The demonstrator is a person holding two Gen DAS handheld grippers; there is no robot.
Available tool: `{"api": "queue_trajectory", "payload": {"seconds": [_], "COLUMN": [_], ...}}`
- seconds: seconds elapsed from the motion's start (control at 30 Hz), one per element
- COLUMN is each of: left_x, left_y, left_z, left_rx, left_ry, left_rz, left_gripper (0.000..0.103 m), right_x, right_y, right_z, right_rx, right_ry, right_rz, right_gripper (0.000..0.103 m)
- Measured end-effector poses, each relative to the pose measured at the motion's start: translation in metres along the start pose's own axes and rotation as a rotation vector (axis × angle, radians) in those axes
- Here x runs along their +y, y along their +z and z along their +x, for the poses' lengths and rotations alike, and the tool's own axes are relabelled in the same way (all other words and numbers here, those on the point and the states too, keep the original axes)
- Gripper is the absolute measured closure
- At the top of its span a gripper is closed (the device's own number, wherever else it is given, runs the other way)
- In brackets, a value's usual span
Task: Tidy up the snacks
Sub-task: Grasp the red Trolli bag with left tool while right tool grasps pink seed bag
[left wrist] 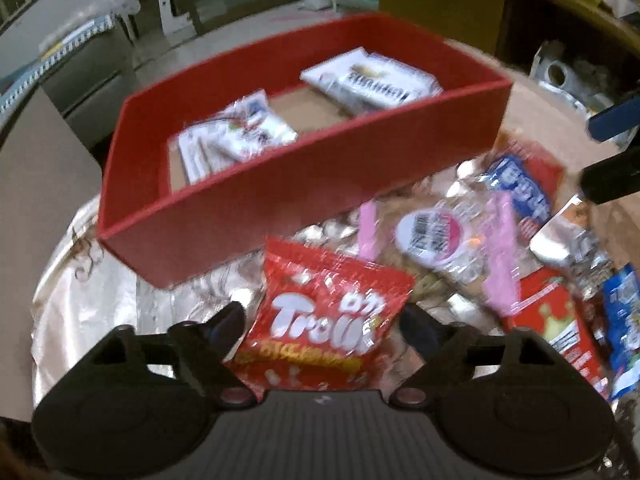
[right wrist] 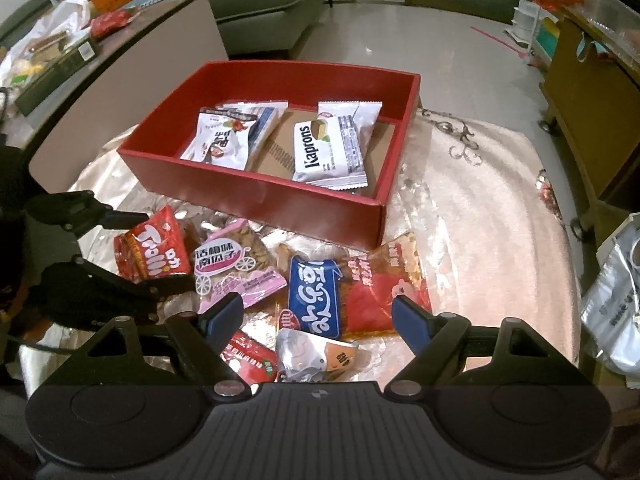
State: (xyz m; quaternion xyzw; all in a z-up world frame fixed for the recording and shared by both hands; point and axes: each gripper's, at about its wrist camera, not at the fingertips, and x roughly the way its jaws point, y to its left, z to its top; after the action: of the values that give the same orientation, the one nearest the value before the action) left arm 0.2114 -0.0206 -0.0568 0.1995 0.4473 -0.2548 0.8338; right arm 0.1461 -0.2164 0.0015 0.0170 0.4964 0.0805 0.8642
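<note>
My left gripper [left wrist: 322,320] straddles the red Trolli bag [left wrist: 320,324], unclenched, red box [left wrist: 280,184] at twelve o'clock; right gripper [right wrist: 318,312] hangs released. Closing crooked could pinch the tablecloth [right wrist: 480,220].

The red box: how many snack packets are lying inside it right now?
4 visible: in the red box, two overlapping white packets on the left and two stacked Kaprons packets on the right. More could hide underneath.
</note>
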Motion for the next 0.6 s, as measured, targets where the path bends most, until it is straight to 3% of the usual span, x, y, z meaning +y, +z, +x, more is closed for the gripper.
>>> {"api": "queue_trajectory", "payload": {"seconds": [0.23, 0.37, 0.5, 0.6], "left_x": [0.012, 0.005, 0.011, 0.013], "left_y": [-0.007, -0.009, -0.006, -0.011], "left_z": [0.007, 0.003, 0.007, 0.006], "left_rx": [0.011, -0.015, 0.016, -0.013], "left_ry": [-0.009, 0.014, -0.011, -0.026], "left_rz": [-0.122, -0.074, -0.123, -0.119], "left_gripper": [0.003, 0.003, 0.003, 0.003], "right_x": [0.0, 0.0, 0.001, 0.001], "right_y": [0.001, 0.0, 0.0, 0.0], "right_z": [0.0, 0.001, 0.001, 0.003], "right_rx": [0.004, 0.011, 0.015, 0.023], "right_ry": [0.003, 0.002, 0.004, 0.004], "right_rz": [-0.003, -0.006, -0.01, -0.011], "right_gripper": [0.017, 0.017, 0.017, 0.017]}}
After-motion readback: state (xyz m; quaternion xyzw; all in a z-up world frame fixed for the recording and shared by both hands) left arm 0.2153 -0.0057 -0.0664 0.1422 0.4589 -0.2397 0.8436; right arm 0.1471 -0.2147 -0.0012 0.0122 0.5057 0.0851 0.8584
